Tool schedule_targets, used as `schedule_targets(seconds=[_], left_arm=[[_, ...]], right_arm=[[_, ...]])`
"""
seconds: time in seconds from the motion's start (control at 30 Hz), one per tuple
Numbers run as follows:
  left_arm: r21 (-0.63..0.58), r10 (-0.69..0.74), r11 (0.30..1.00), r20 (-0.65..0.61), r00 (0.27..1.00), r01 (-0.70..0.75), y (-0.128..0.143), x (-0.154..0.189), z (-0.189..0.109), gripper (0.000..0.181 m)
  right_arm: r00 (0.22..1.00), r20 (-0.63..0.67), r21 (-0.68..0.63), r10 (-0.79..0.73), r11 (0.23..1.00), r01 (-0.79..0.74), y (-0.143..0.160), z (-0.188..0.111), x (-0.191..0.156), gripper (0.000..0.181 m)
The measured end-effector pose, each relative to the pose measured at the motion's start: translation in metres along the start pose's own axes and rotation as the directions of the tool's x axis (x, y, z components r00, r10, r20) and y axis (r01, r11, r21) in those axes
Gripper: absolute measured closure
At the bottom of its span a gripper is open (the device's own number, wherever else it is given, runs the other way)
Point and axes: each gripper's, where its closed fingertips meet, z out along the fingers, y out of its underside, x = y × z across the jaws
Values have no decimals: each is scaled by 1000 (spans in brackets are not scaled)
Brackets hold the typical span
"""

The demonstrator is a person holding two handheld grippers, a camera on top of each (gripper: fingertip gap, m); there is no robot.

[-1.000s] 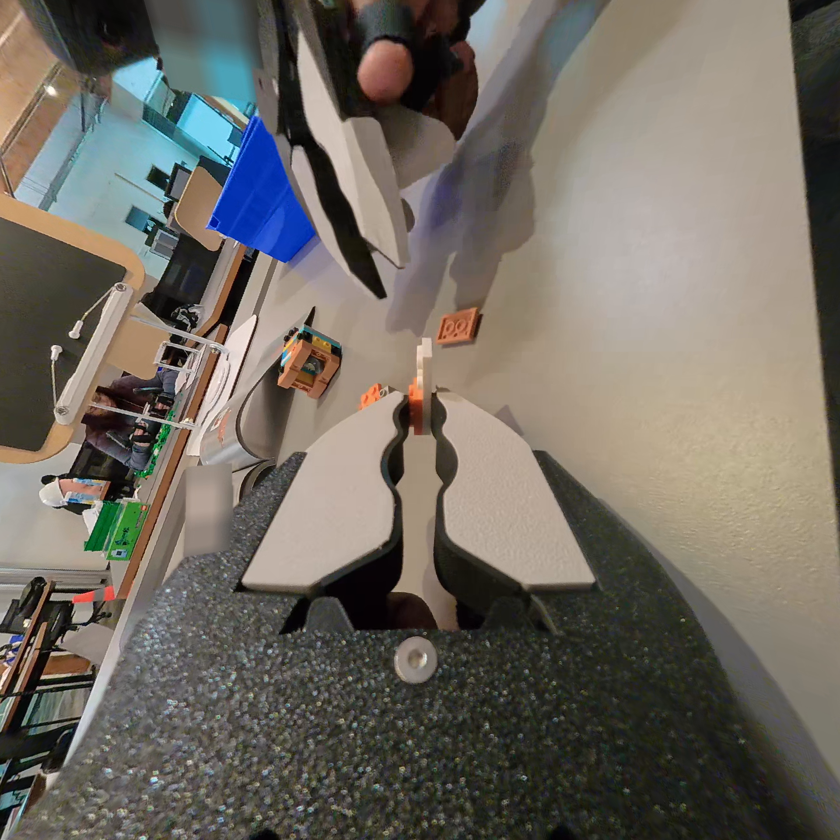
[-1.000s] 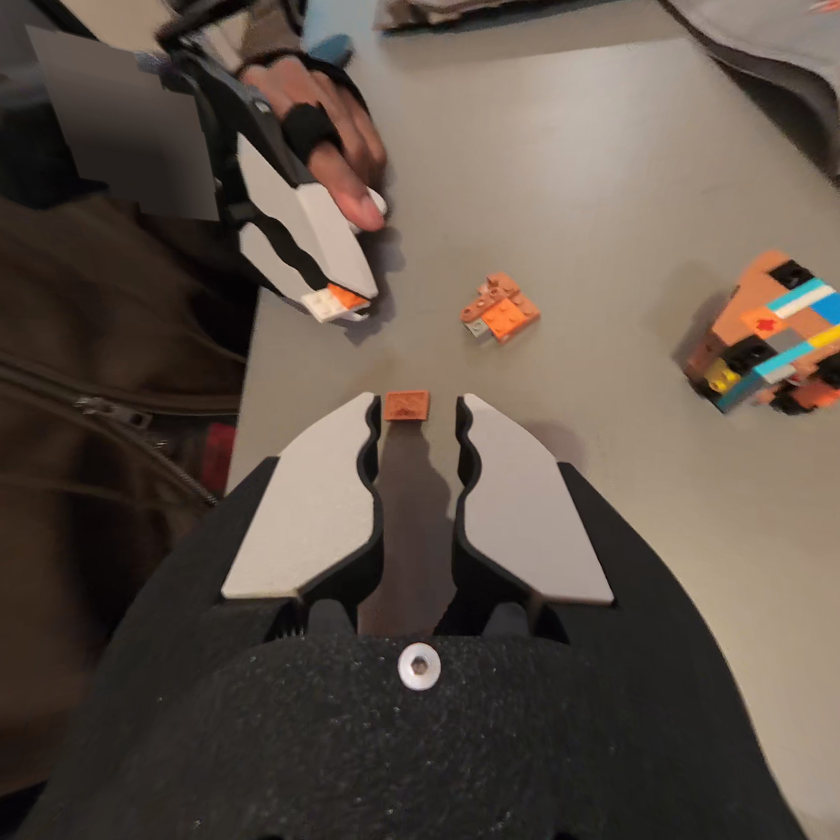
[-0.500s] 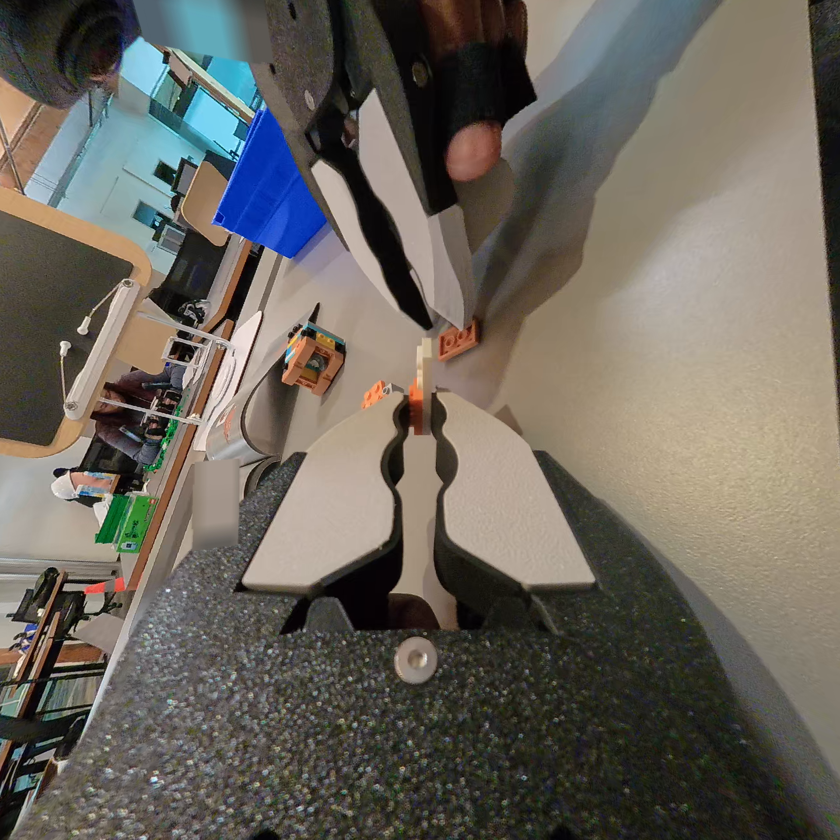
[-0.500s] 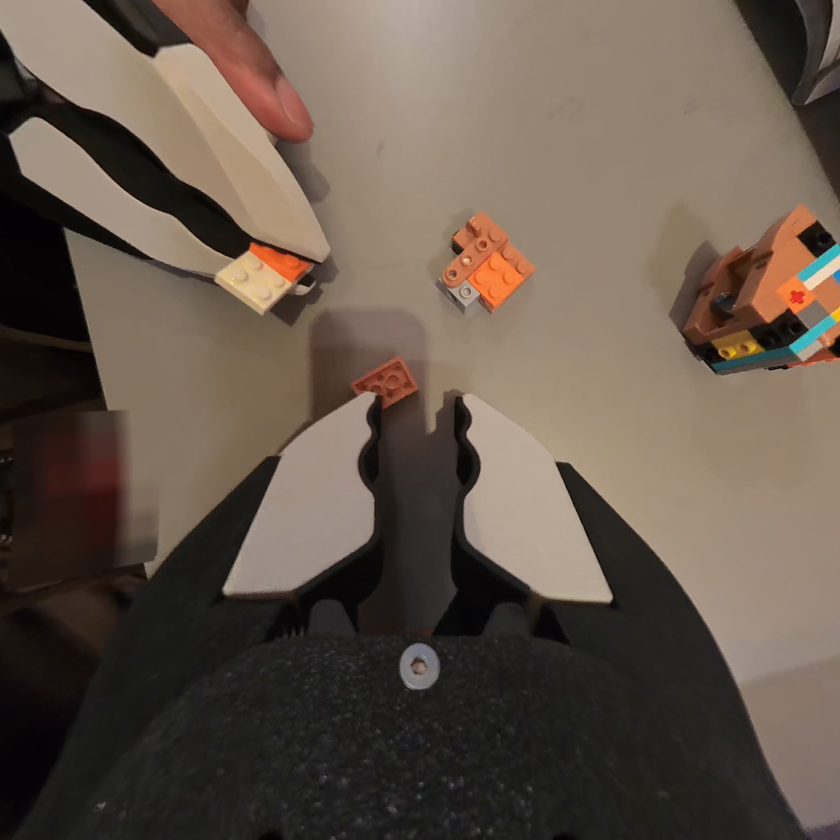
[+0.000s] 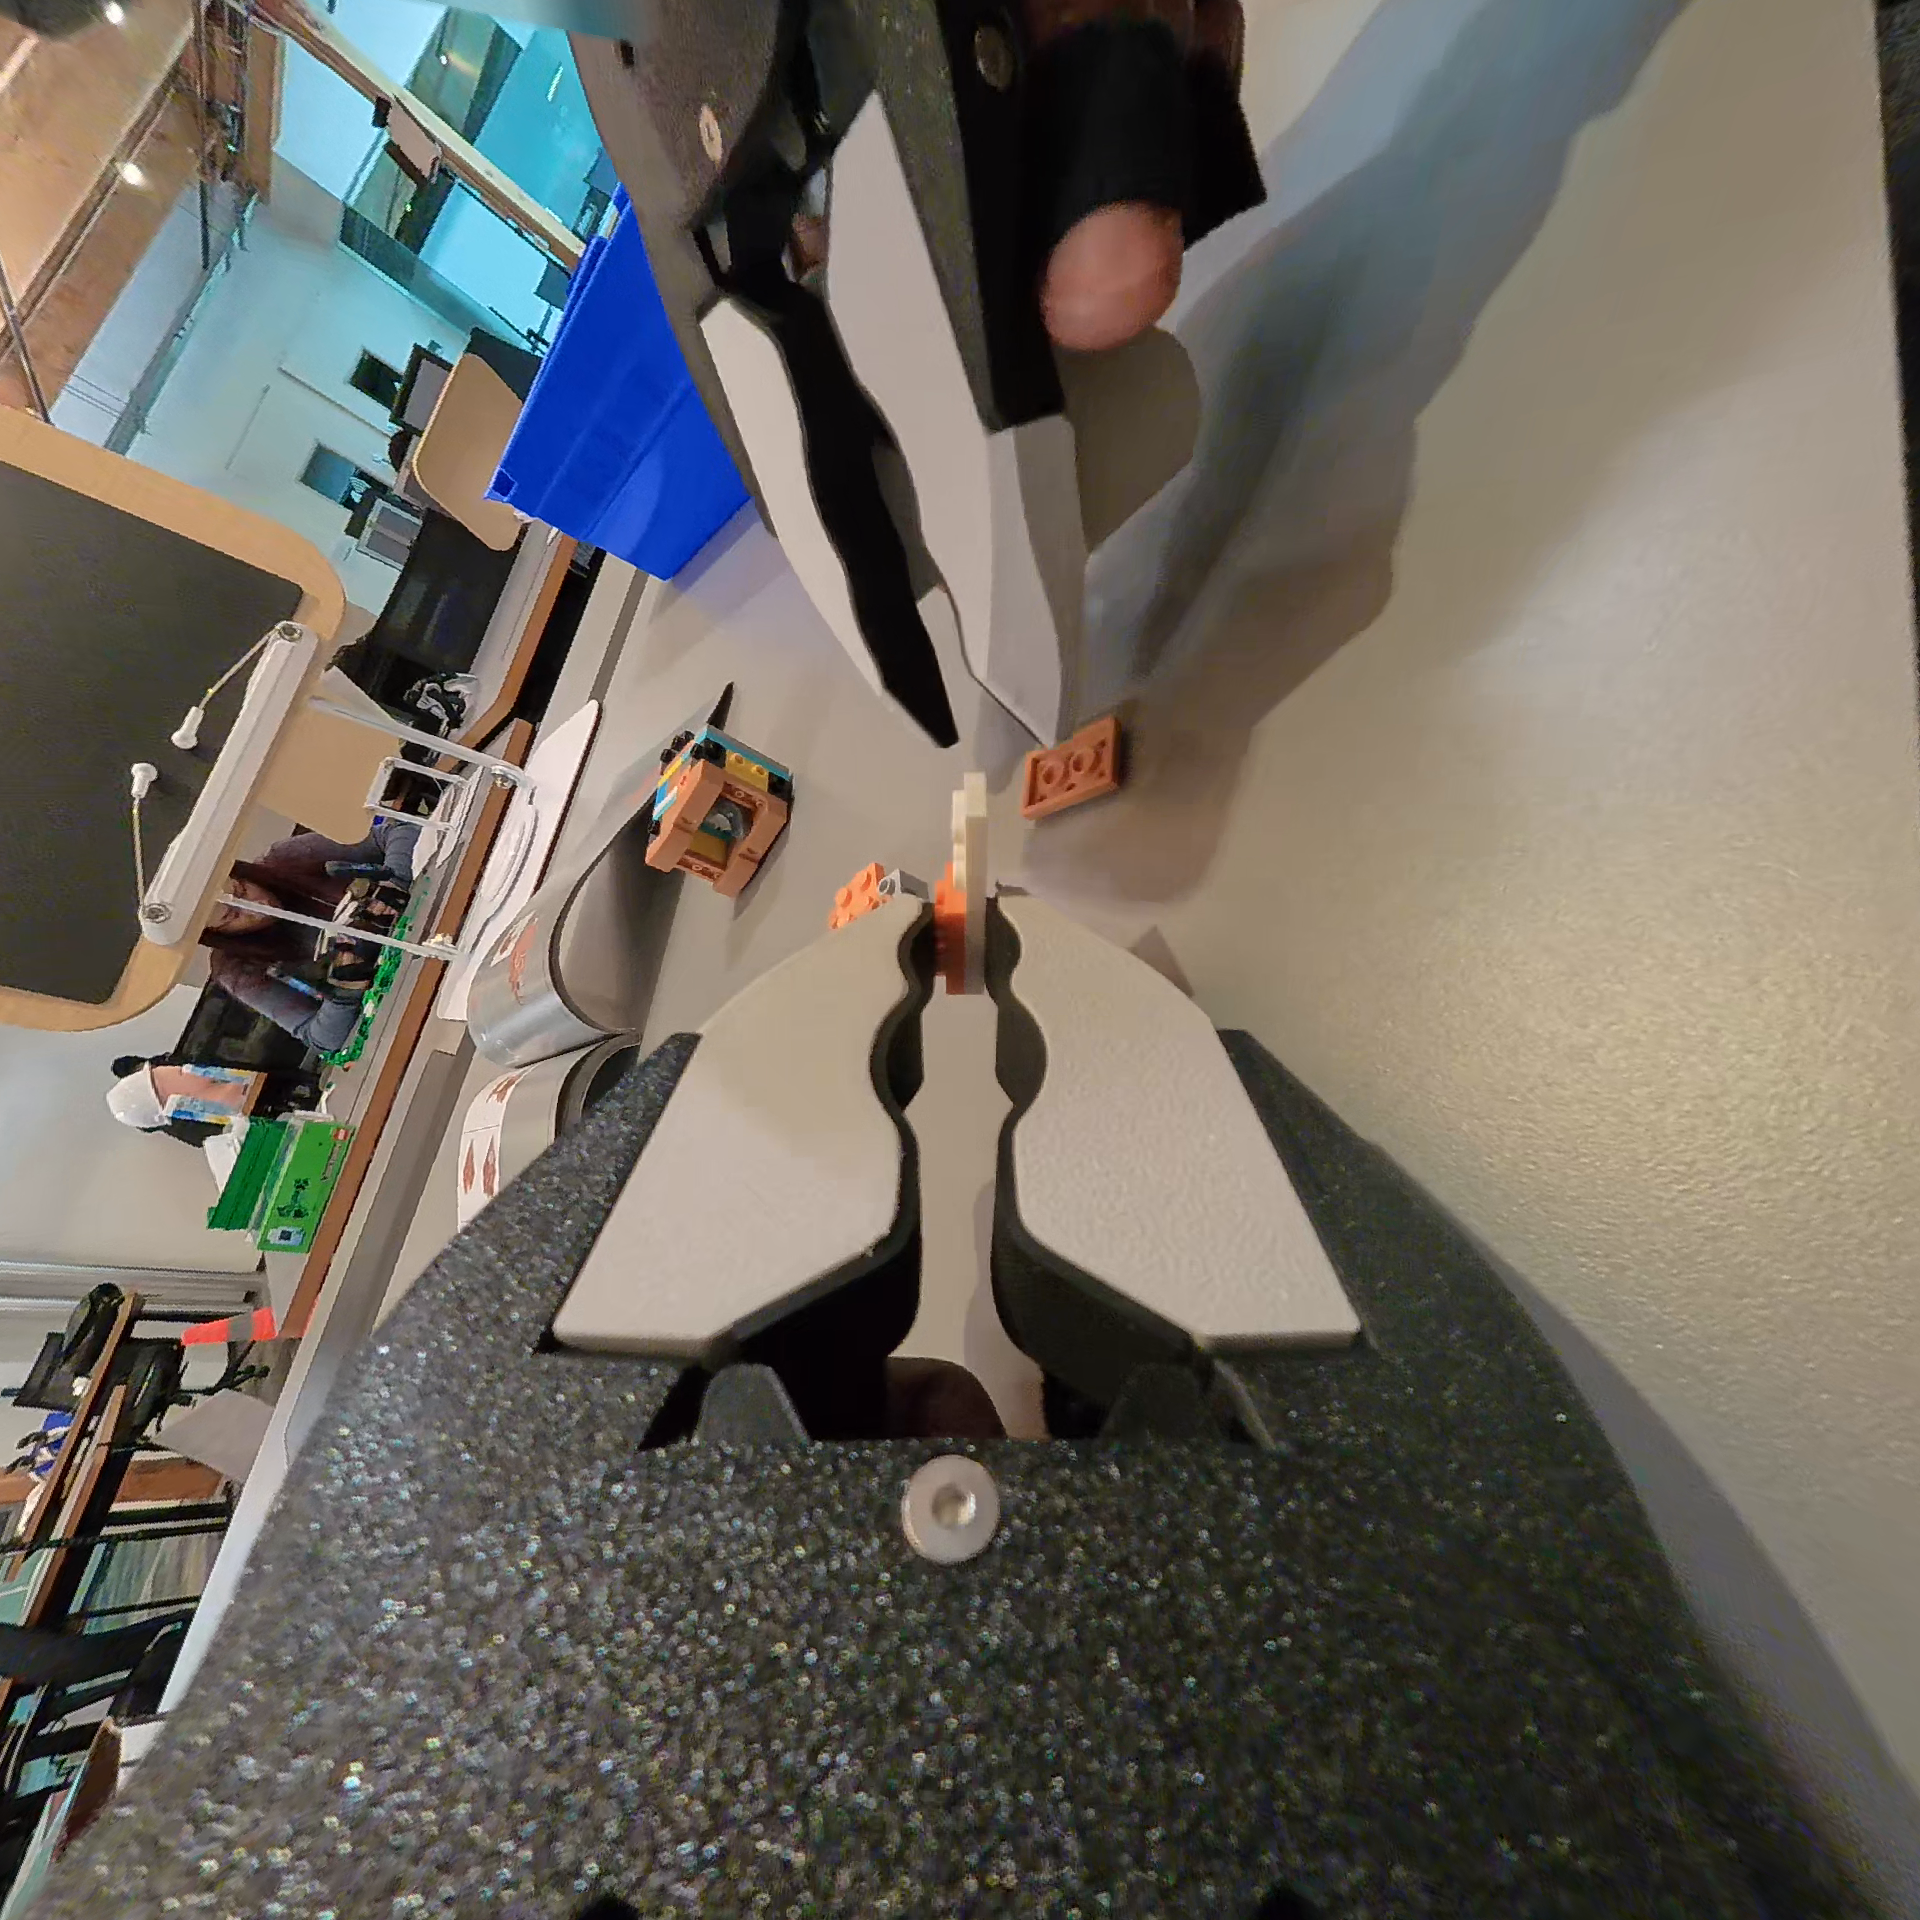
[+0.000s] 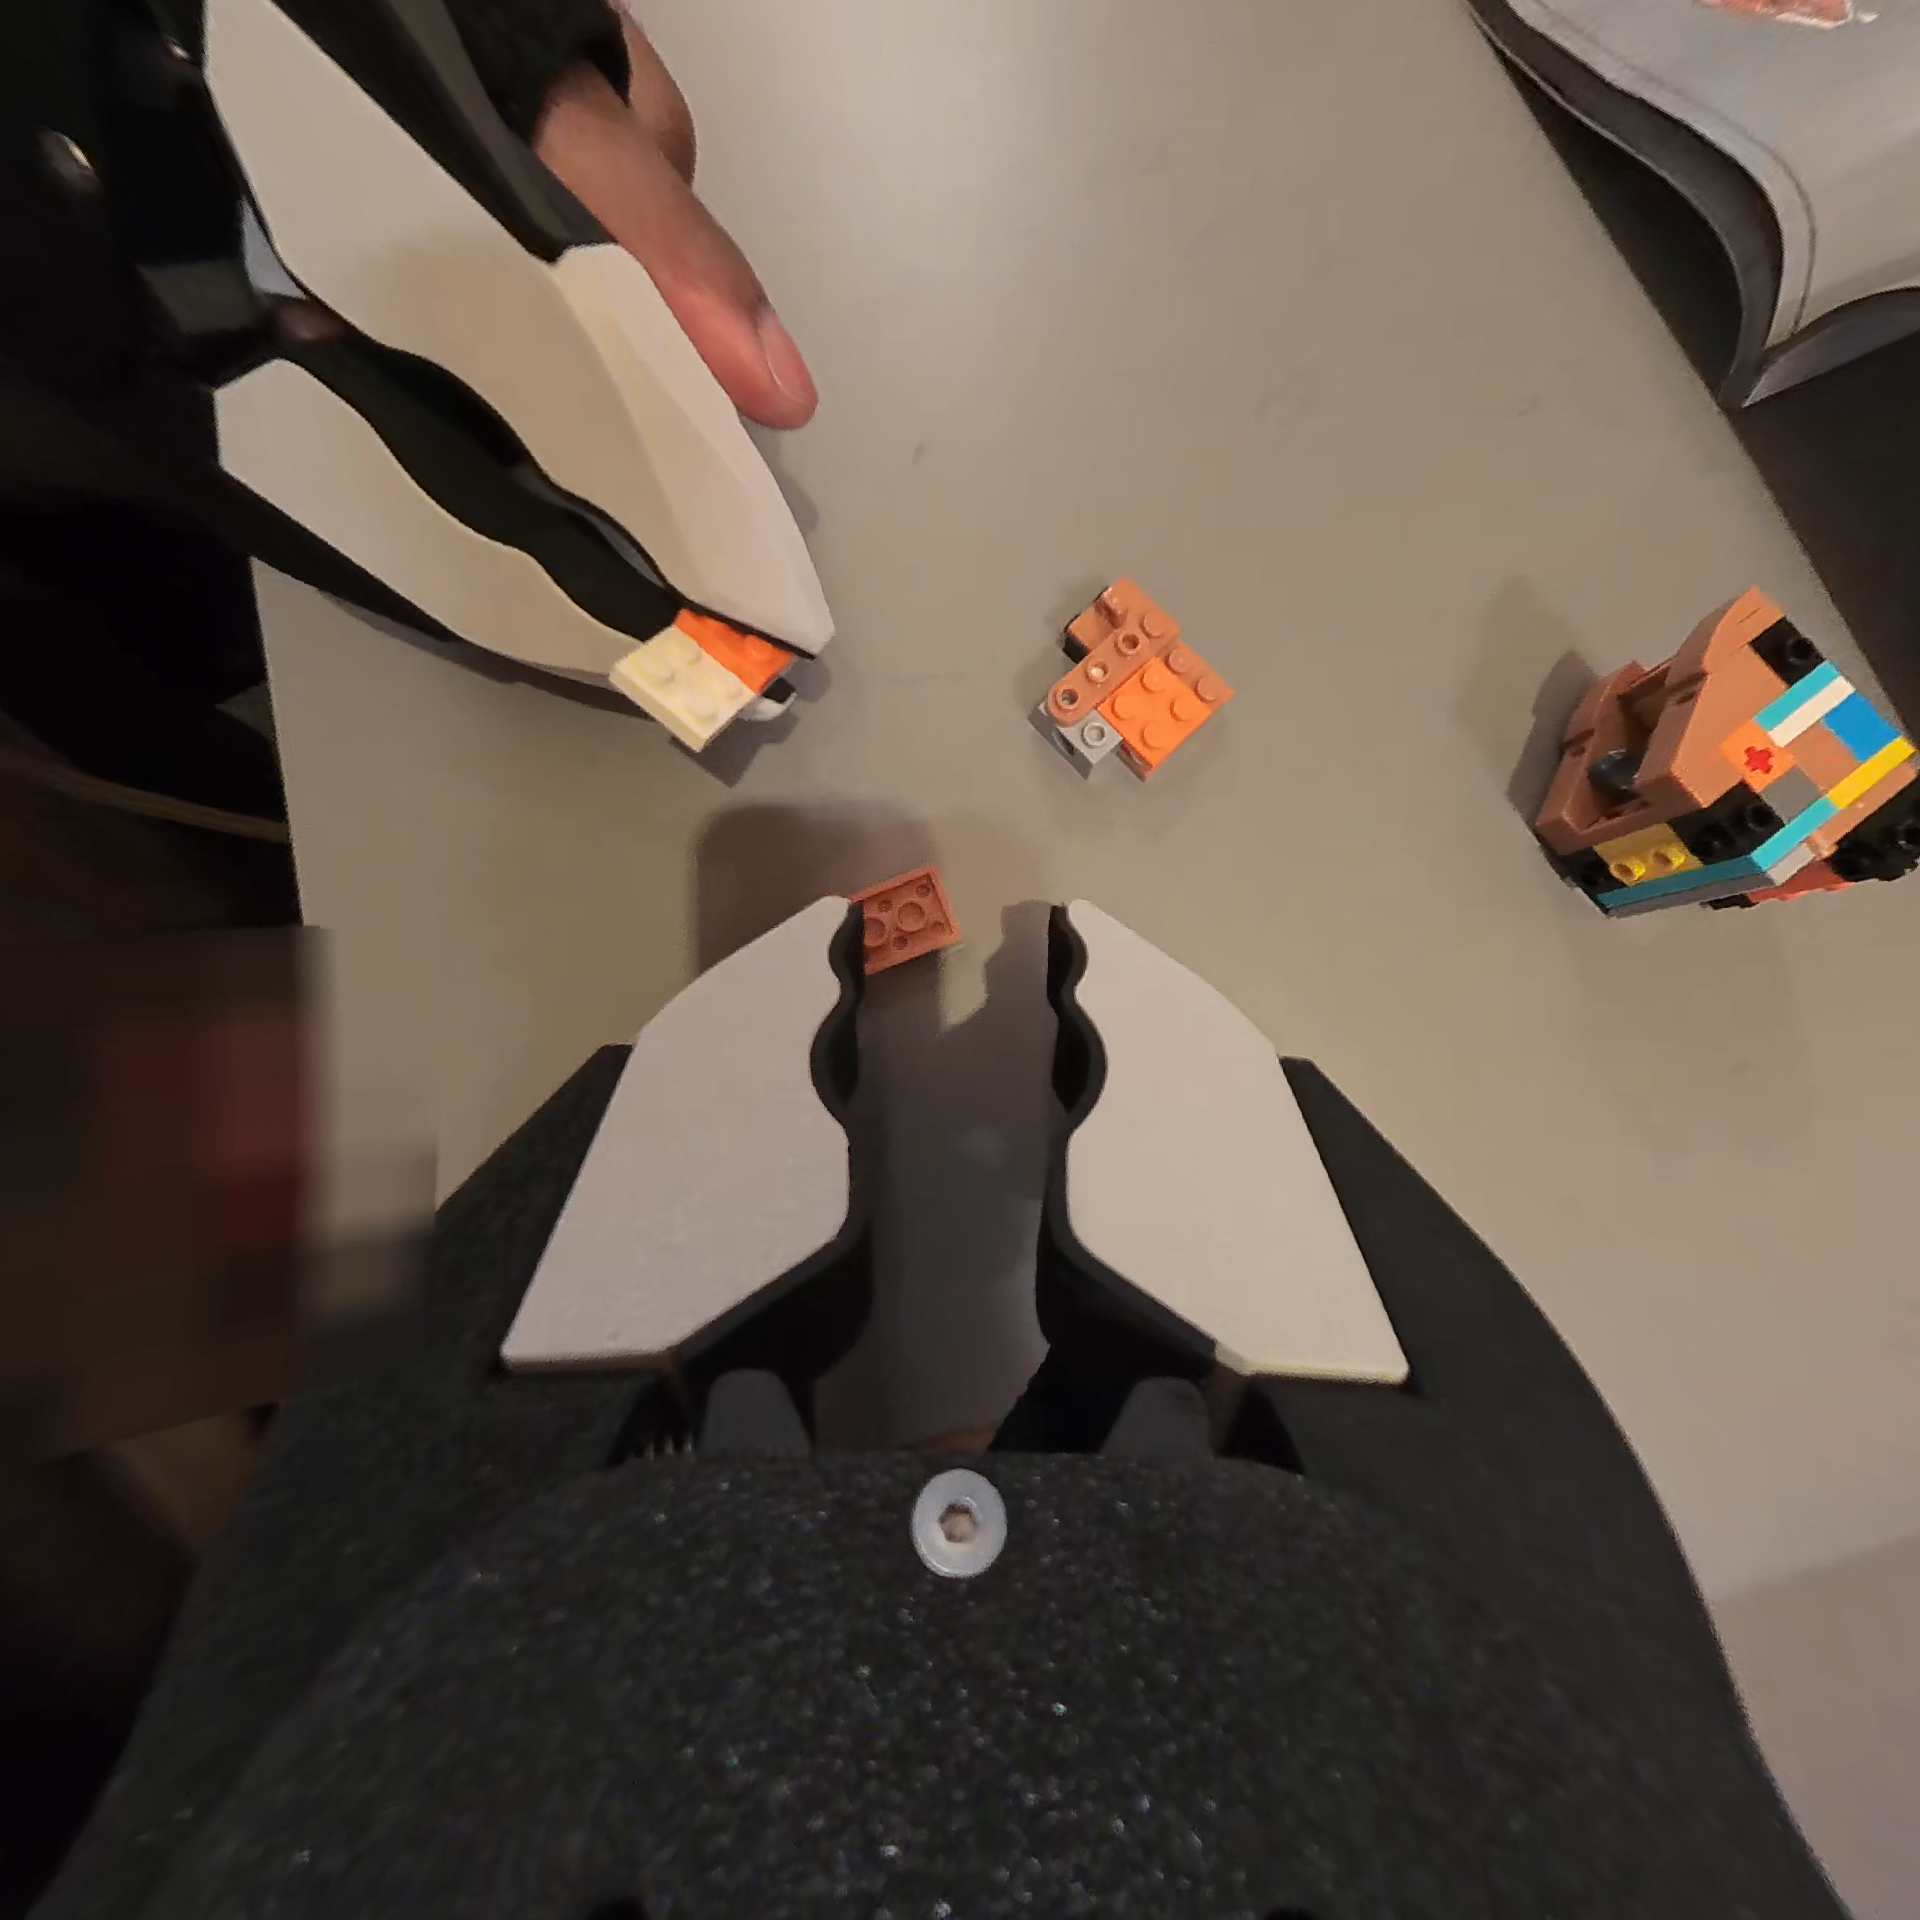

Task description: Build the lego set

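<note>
On the grey worktop (image 6: 1299, 364), two hand-held tools work close together over scattered toy bricks. The left tool (image 5: 961, 935) is clenched on a small stack of a white plate (image 6: 681, 686) and an orange plate (image 6: 732, 649); the white one sticks out past the tips, held on edge just above the surface. The right tool (image 6: 951, 914) is released, its two fingers spread apart and lowered to the worktop. A small brown plate (image 6: 906, 920) lies flat there, not centred in the gap: it sits against the inner edge of one finger, turned at an angle to the fingers.

Farther off lie a small orange and tan sub-assembly (image 6: 1132, 681) and, well apart to one side, a larger brown, black and multicoloured model (image 6: 1725, 769). An open booklet (image 6: 1766, 177) rests at the far corner, and a blue bin (image 5: 613, 405) stands beyond the worktop.

Likely trouble from here: because the brown plate is off-centre and skewed, closing the right tool may push it sideways or pinch only a corner, so it could spin, flip or skid away. The plate is thin and flat, which leaves little edge to catch. The two tools are also near each other, so a hurried move might knock the held stack loose.
</note>
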Motion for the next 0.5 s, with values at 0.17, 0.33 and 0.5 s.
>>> schedule_targets(seconds=[0.17,0.33,0.5], left_arm=[[-1,0,1000,2,1000,0,0,0,0,172],[-2,-5,1000,2,1000,5,1,-1,0,172],[-3,-8,1000,3,1000,8,1,-1,0,172]], right_arm=[[998,7,-62,-70,996,70,7,11,-7,142],[996,-10,-42,-88,995,88,5,12,-8,145],[994,-55,-19,-96,995,95,-2,13,-2,144]])
